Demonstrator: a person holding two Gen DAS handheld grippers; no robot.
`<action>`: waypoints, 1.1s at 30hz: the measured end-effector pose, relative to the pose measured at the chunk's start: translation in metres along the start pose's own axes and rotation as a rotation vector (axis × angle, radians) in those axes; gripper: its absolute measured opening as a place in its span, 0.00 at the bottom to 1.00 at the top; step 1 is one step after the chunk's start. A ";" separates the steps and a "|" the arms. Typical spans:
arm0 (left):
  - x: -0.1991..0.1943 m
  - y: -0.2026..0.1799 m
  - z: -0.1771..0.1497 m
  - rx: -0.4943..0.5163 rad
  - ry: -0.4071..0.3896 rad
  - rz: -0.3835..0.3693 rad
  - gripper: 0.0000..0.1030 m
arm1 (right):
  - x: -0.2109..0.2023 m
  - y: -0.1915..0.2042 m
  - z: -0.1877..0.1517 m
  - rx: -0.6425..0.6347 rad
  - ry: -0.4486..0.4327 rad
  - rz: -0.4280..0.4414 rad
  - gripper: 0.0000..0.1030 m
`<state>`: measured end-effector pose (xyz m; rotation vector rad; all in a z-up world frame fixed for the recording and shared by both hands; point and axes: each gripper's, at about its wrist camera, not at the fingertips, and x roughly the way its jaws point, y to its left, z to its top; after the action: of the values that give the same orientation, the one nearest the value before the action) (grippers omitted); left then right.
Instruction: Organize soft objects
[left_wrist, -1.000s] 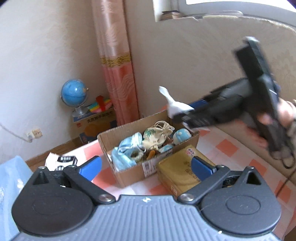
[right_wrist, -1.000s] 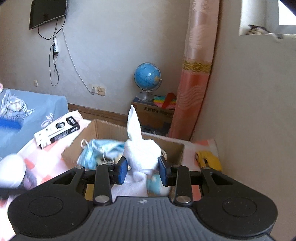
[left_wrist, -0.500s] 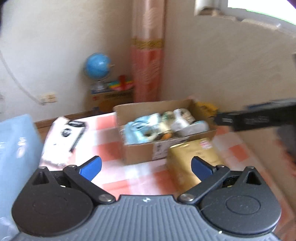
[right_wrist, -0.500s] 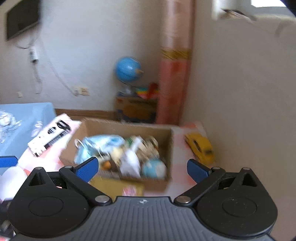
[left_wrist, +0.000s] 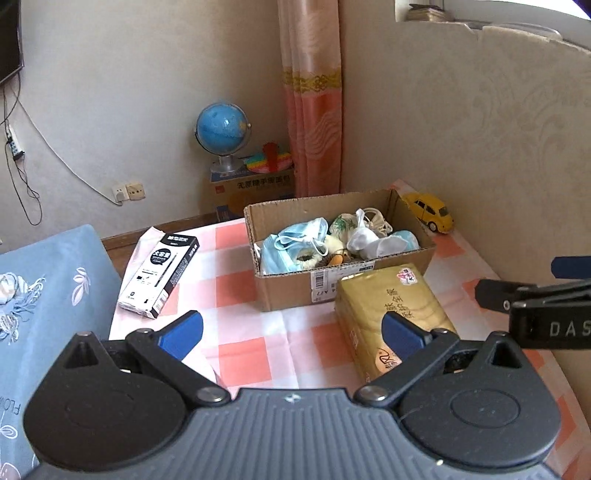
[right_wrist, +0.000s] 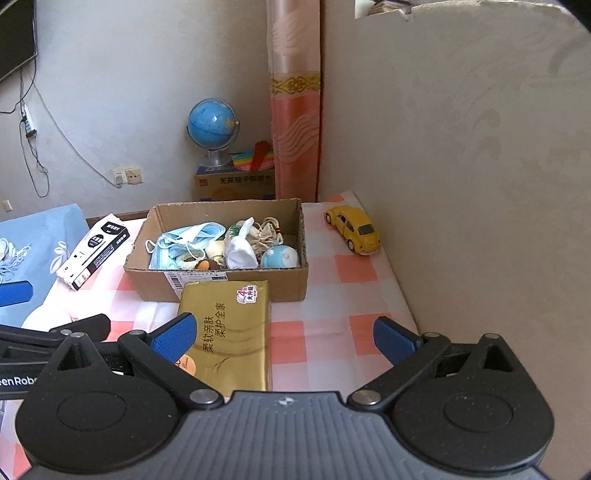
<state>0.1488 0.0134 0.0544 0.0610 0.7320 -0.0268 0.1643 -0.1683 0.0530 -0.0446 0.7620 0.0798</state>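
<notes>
A cardboard box (left_wrist: 347, 286) (right_wrist: 236, 284) on the pink checked cloth holds soft things: blue face masks (left_wrist: 293, 240) (right_wrist: 188, 236), a white cloth (left_wrist: 364, 238) (right_wrist: 240, 251), a drawstring pouch (right_wrist: 267, 232) and a pale blue ball (right_wrist: 280, 256). In front of the box lies a gold tissue pack (left_wrist: 391, 314) (right_wrist: 231, 332). My left gripper (left_wrist: 291, 332) is open and holds nothing. My right gripper (right_wrist: 284, 332) is open wide over the tissue pack, with nothing held; part of it shows at the right edge of the left wrist view.
A black and white carton (left_wrist: 160, 273) (right_wrist: 94, 251) lies left of the box. A yellow toy car (left_wrist: 430, 212) (right_wrist: 354, 229) stands by the padded wall on the right. A blue floral cushion (left_wrist: 40, 295) is at the left. A globe (left_wrist: 221, 129) stands on a carton behind.
My right gripper let go of the white cloth, which now lies in the box, and its jaws spread wide as it drew back. The left gripper swung its view rightward.
</notes>
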 end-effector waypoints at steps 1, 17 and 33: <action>-0.002 -0.001 0.000 -0.001 0.000 0.001 1.00 | -0.002 0.000 -0.001 0.000 -0.001 -0.001 1.00; -0.009 -0.005 0.001 0.002 0.003 0.005 1.00 | -0.012 -0.002 0.000 0.008 -0.027 -0.016 1.00; -0.013 -0.006 0.002 0.004 -0.004 0.009 1.00 | -0.016 -0.004 0.000 0.014 -0.037 -0.016 1.00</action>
<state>0.1403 0.0073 0.0641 0.0684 0.7274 -0.0200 0.1530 -0.1735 0.0639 -0.0363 0.7246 0.0596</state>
